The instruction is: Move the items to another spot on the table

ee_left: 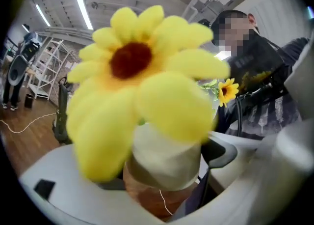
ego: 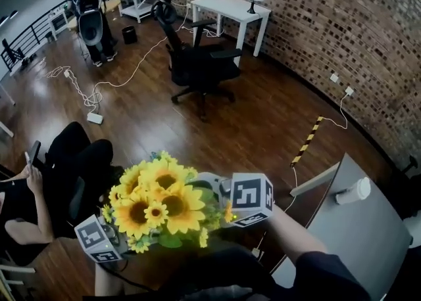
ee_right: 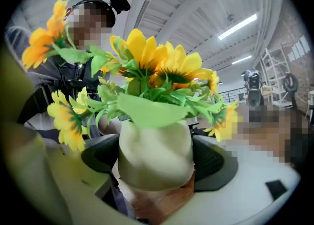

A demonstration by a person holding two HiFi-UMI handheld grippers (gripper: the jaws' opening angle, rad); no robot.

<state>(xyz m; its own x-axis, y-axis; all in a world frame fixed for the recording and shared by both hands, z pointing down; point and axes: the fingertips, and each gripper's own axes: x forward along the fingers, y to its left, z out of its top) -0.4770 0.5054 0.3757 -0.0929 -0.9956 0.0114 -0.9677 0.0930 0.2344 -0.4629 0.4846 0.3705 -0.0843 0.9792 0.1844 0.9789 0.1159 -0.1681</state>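
Sunflowers (ego: pixel 158 204) crowd the near view, their pot (ee_right: pixel 156 145) held from both sides: the left tool (ee_left: pixel 164 175) and right tool (ee_right: pixel 154 170) are each clenched on its cream wall, near and left of the grey desk (ego: pixel 371 240). This looks like the carry step. Next, the pot should be kept upright and set on a bare patch of desk, short of the cup (ego: pixel 354 191) at its far edge.

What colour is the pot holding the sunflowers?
The pot is cream above a brown base; right gripper view shows it best.
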